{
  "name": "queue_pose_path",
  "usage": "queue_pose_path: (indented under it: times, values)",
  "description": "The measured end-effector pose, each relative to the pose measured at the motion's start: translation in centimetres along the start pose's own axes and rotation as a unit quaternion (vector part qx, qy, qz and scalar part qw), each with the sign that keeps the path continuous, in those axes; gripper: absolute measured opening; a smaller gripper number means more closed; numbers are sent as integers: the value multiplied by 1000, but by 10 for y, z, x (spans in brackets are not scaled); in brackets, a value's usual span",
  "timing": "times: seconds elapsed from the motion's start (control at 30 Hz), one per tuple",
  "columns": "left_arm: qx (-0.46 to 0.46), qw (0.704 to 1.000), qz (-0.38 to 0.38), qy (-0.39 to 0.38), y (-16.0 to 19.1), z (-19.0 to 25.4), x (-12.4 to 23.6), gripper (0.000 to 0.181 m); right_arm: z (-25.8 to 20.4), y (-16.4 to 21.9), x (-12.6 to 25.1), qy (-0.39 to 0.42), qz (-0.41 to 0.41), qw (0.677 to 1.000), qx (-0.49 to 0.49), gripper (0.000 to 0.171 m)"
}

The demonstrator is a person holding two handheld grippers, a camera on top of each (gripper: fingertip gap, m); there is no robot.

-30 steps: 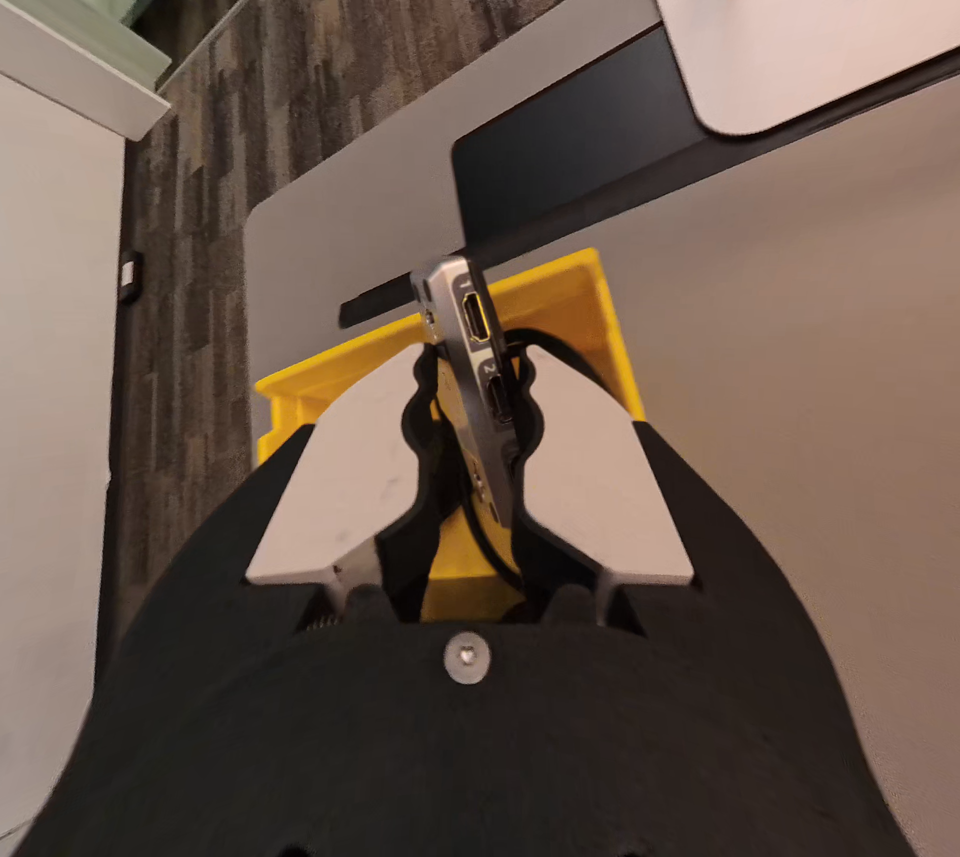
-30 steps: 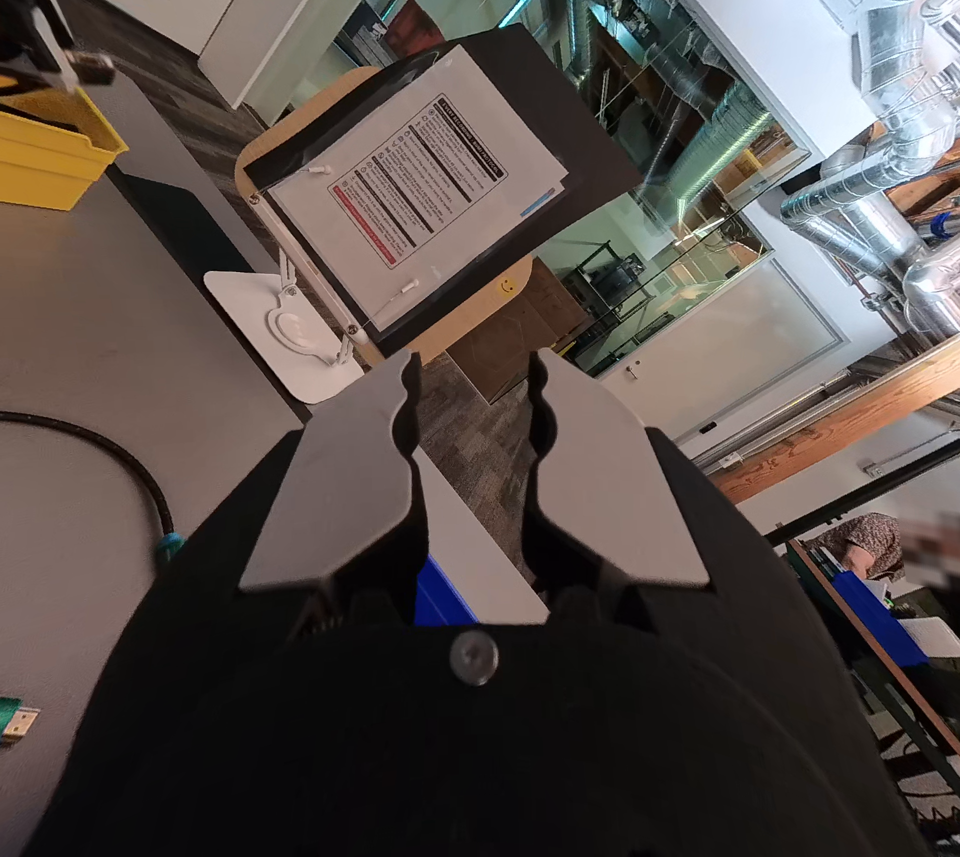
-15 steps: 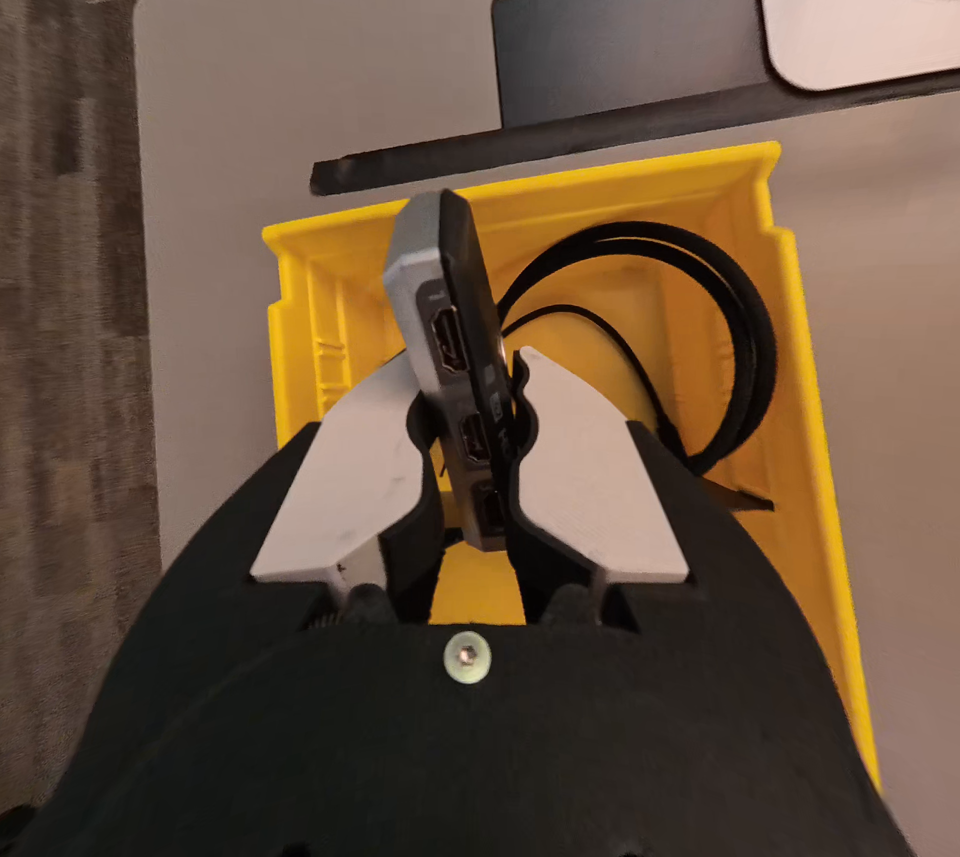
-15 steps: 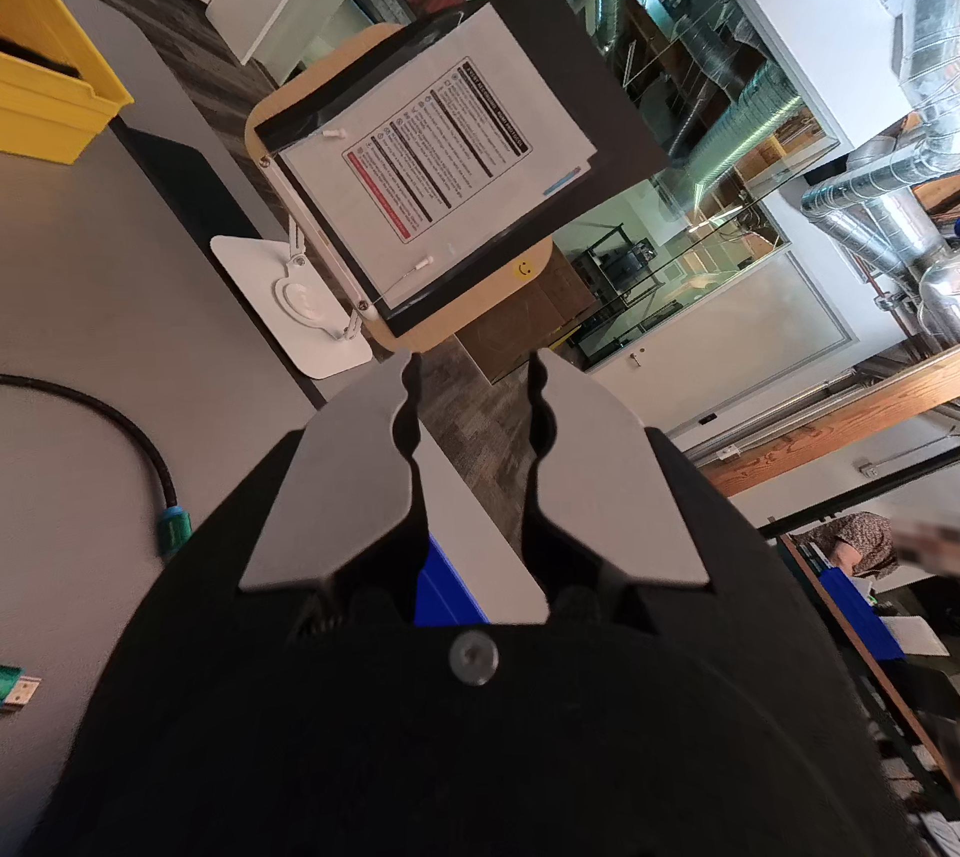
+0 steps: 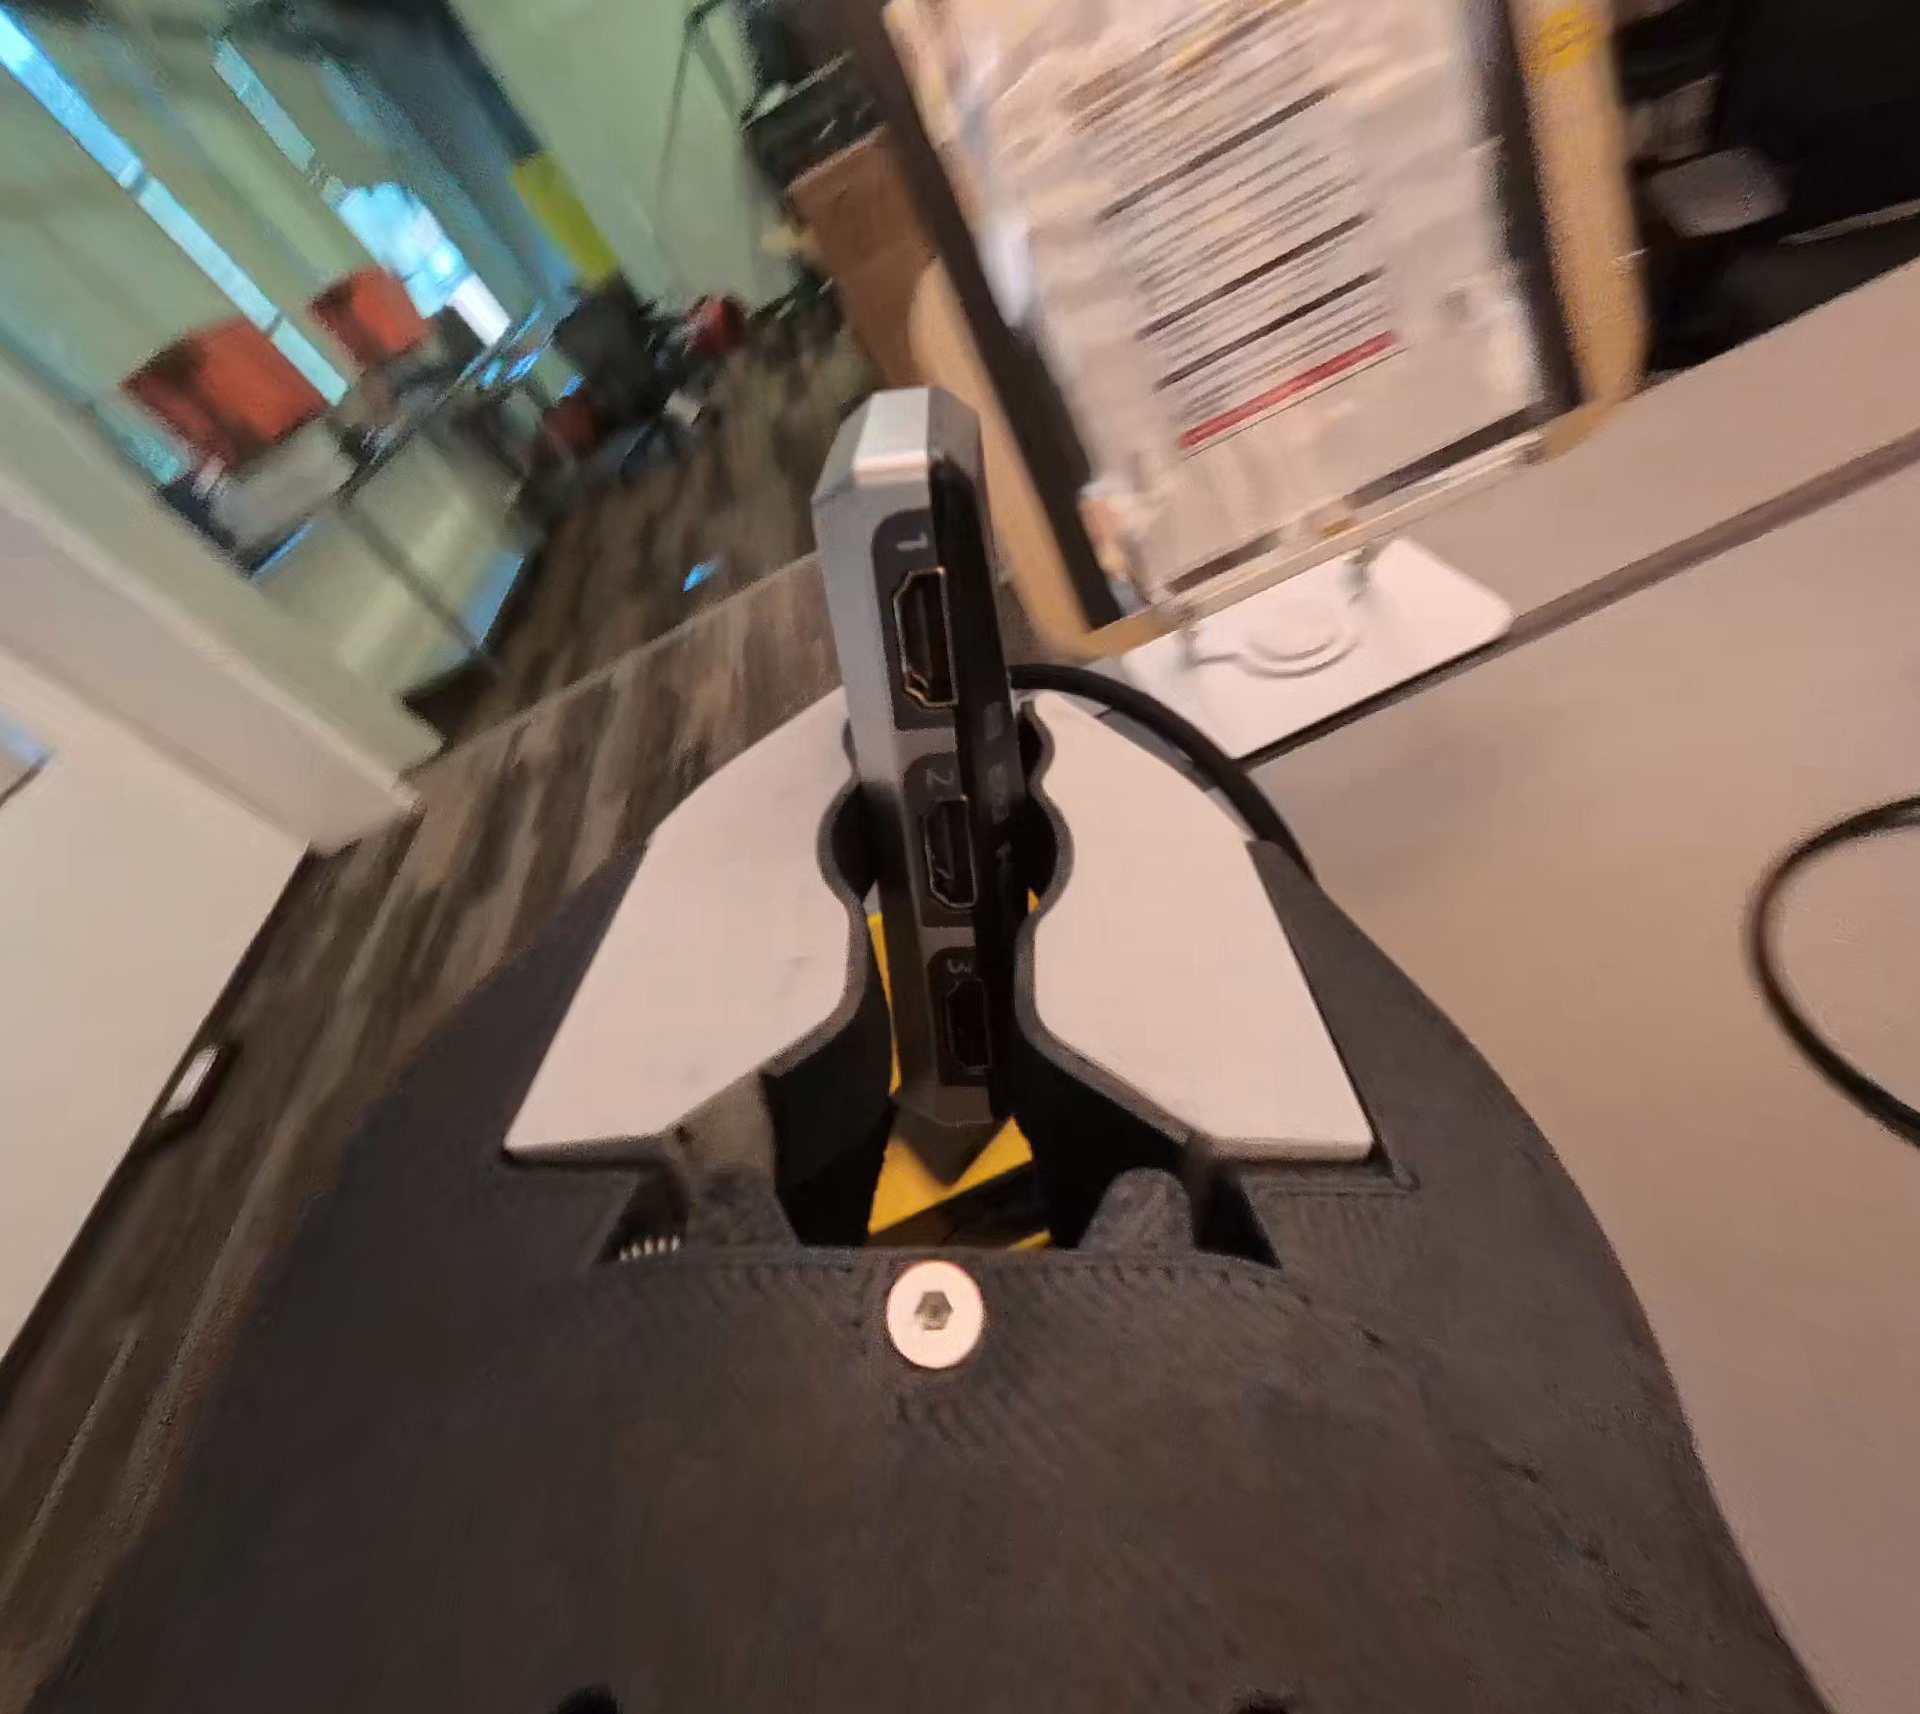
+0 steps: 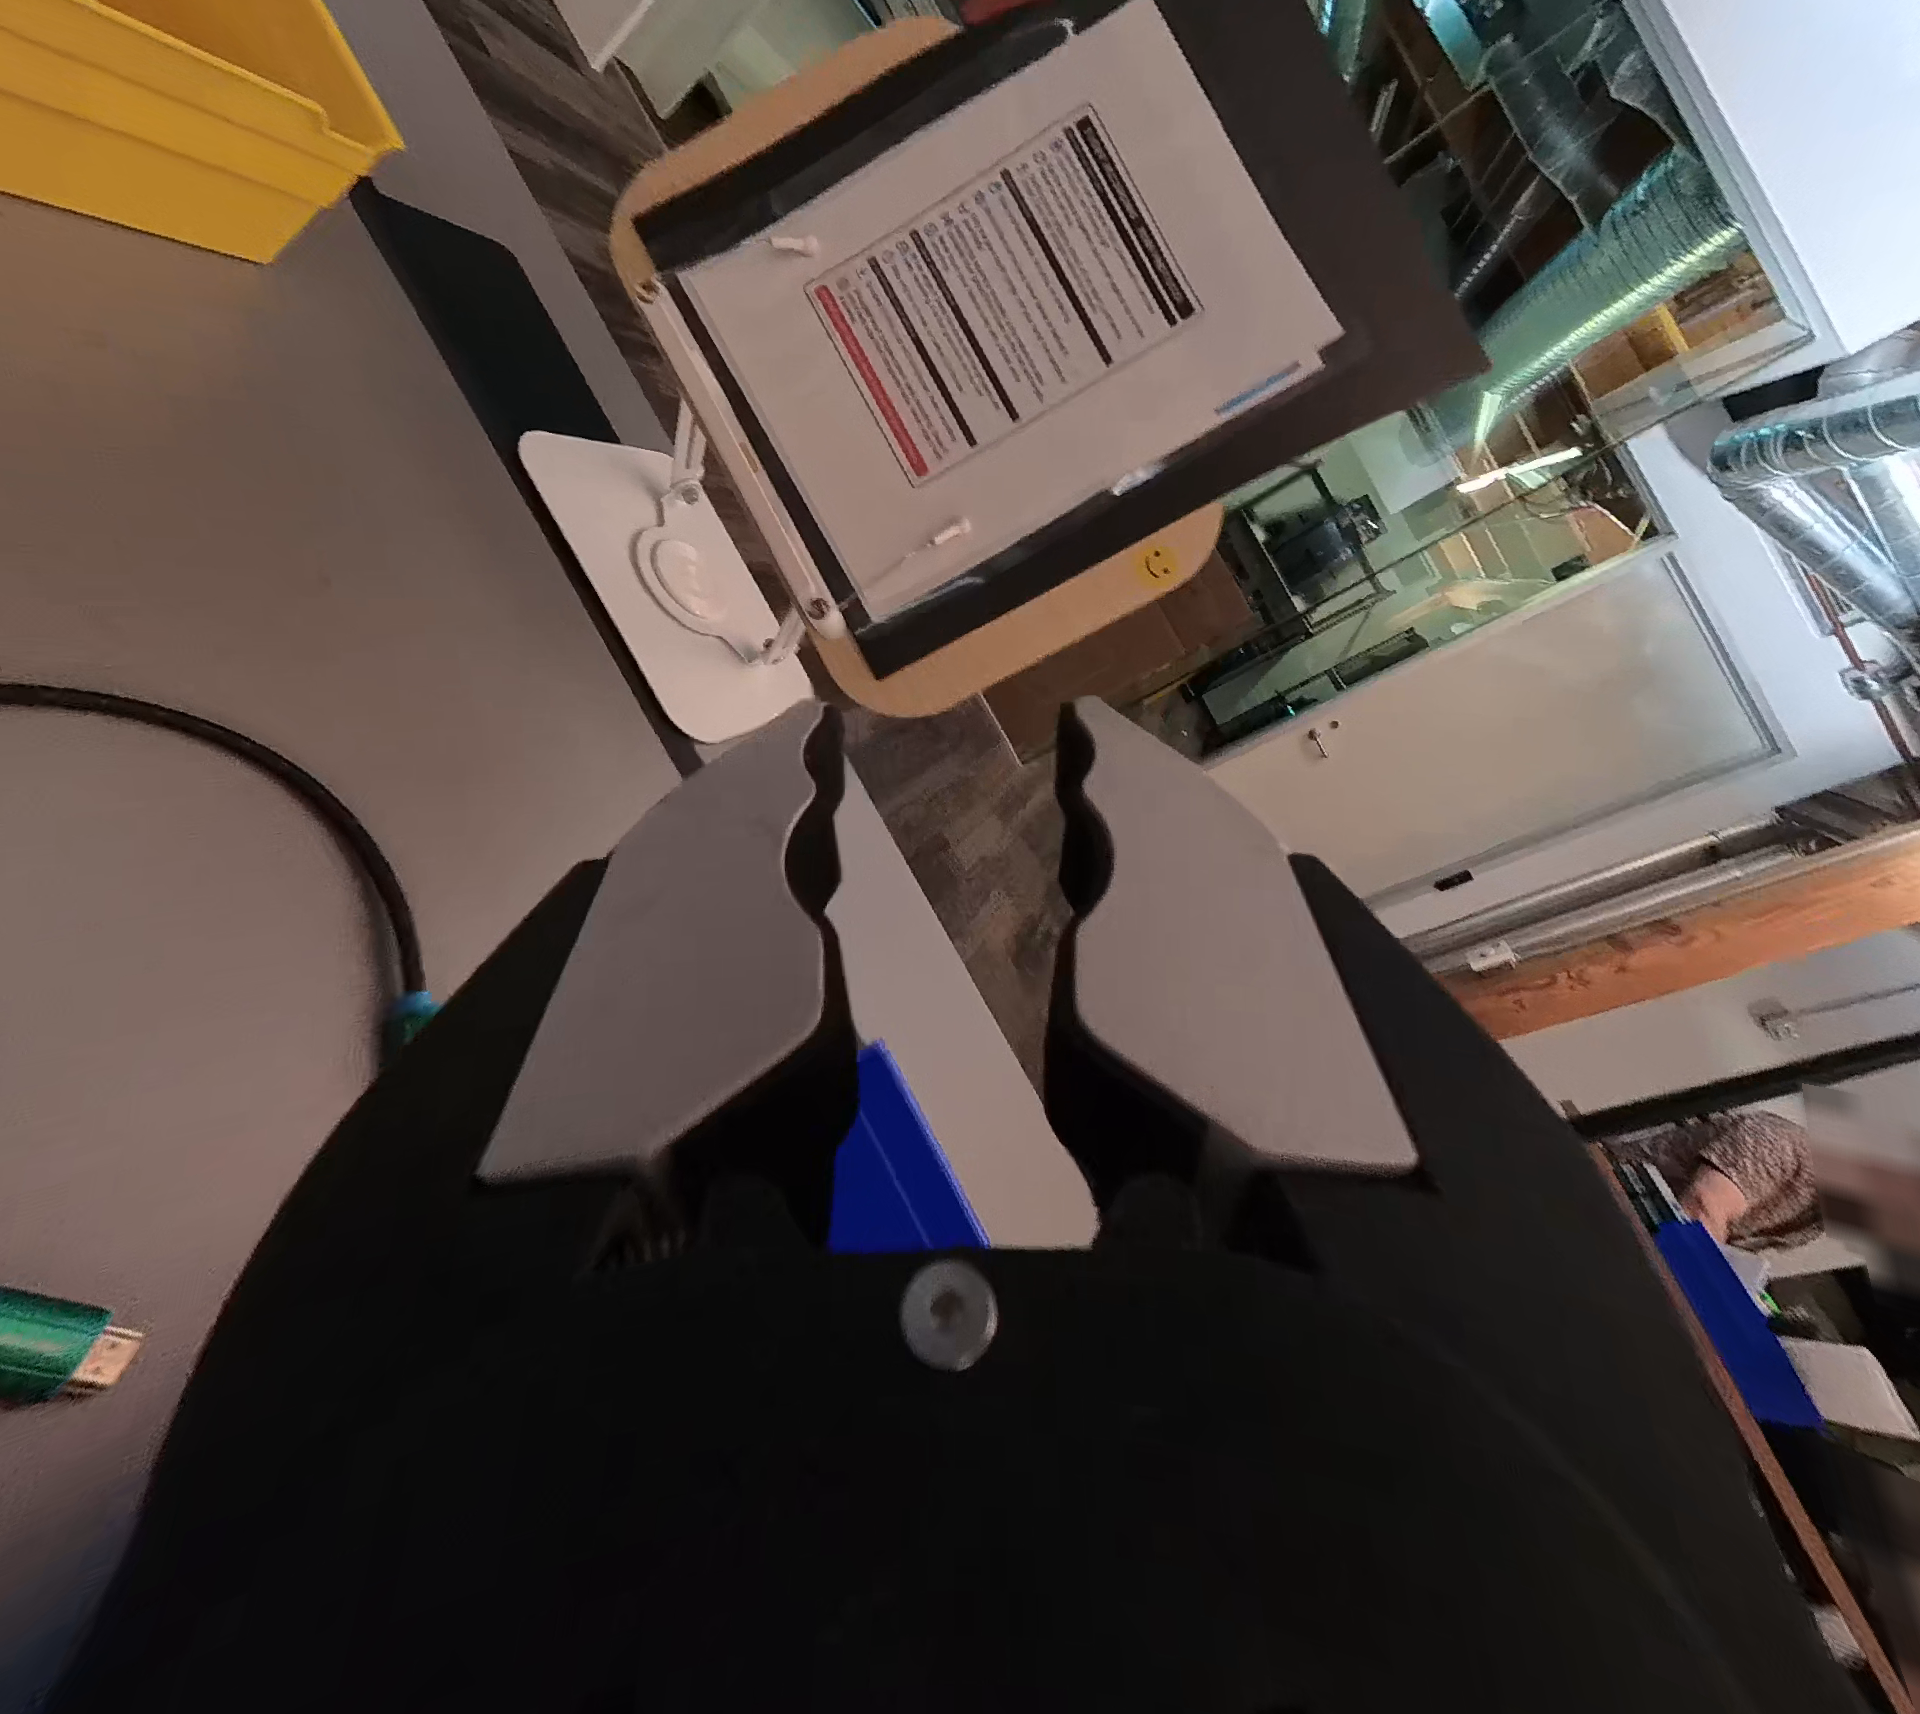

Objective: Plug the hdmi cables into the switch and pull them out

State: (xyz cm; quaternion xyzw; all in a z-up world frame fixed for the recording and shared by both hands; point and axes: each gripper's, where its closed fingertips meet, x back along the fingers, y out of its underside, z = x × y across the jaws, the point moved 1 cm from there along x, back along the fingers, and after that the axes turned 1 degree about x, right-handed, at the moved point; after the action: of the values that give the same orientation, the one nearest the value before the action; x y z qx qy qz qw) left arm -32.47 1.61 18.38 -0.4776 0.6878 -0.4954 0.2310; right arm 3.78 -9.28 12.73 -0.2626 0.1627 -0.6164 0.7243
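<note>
My left gripper is shut on the grey HDMI switch, held upright above the table with its three empty ports facing me. The switch's own black cable trails off to the right behind the right finger. My right gripper is open and empty, lifted above the table. A black HDMI cable curves over the grey table in the right wrist view, with a teal collar beside the left finger. A green HDMI plug lies at the lower left. A black cable loop also shows at the right of the left wrist view.
A yellow bin stands at the table's far left. A standing sign board with a printed sheet rests on a white base at the table's far edge; it also shows blurred in the left wrist view. A blue bin lies beyond the right gripper.
My left gripper has lifted the switch out of the yellow bin and tilted up toward the room and sign board. My right gripper has shifted slightly and stays open.
</note>
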Motion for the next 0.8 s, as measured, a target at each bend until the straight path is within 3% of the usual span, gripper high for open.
queue_pose_path:
  times: [0.1,0.17,0.23,0.37,0.5,0.57,0.63,0.8]
  values:
    - [-19,991,25,128,-16,60,0,22,-17,-11,-8,-34,21,999,-4,40]
    - [-35,978,1,207,-12,101,-14,22,-29,-16,-13,-59,31,998,-6,40]
    - [-56,969,-44,238,1,134,-36,22,-38,-17,-17,-75,34,997,-7,40]
    - [-160,955,-117,219,32,184,-79,22,-52,-10,-27,-101,22,995,-6,40]
    - [-294,923,-182,169,70,214,-104,23,-61,4,-39,-111,-3,994,11,40]
    - [-335,907,-220,127,88,217,-114,23,-42,11,-43,-44,-7,998,32,39]
    - [-363,890,-243,135,105,228,-120,23,-23,18,-39,2,-10,999,42,39]
    - [-364,869,-272,198,136,262,-126,24,6,46,-18,19,-38,999,7,39]
